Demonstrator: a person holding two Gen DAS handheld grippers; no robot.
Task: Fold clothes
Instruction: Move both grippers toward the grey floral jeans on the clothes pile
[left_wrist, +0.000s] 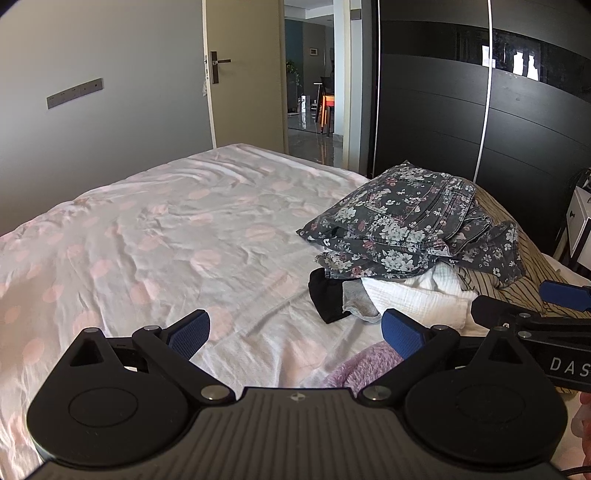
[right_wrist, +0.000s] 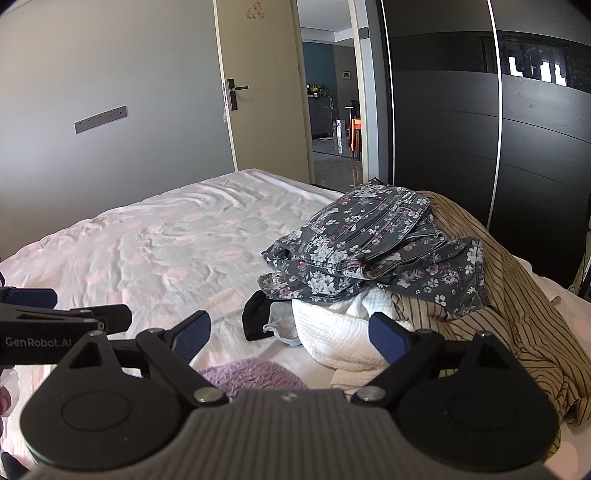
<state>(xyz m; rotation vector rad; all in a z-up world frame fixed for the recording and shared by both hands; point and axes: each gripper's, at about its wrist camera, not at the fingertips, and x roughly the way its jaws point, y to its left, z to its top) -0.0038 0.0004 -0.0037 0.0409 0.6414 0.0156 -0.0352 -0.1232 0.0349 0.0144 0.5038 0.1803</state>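
A pile of clothes lies on the right side of the bed. On top are dark floral jeans (left_wrist: 402, 218) (right_wrist: 369, 243). Under them lie a white textured garment (left_wrist: 417, 299) (right_wrist: 332, 332), a tan striped shirt (right_wrist: 517, 314) (left_wrist: 517, 288), a black piece (left_wrist: 327, 295) (right_wrist: 256, 314) and a grey piece (right_wrist: 282, 323). A purple fluffy item (left_wrist: 365, 365) (right_wrist: 251, 373) lies nearest. My left gripper (left_wrist: 295, 336) is open and empty above the sheet, left of the pile. My right gripper (right_wrist: 288, 332) is open and empty in front of the white garment.
The bed has a white sheet with pink dots (left_wrist: 166, 236) (right_wrist: 159, 247). A dark wardrobe (left_wrist: 461, 110) stands behind the pile. An open door (left_wrist: 243, 74) and doorway are at the back. A white nightstand (left_wrist: 580, 221) is at far right.
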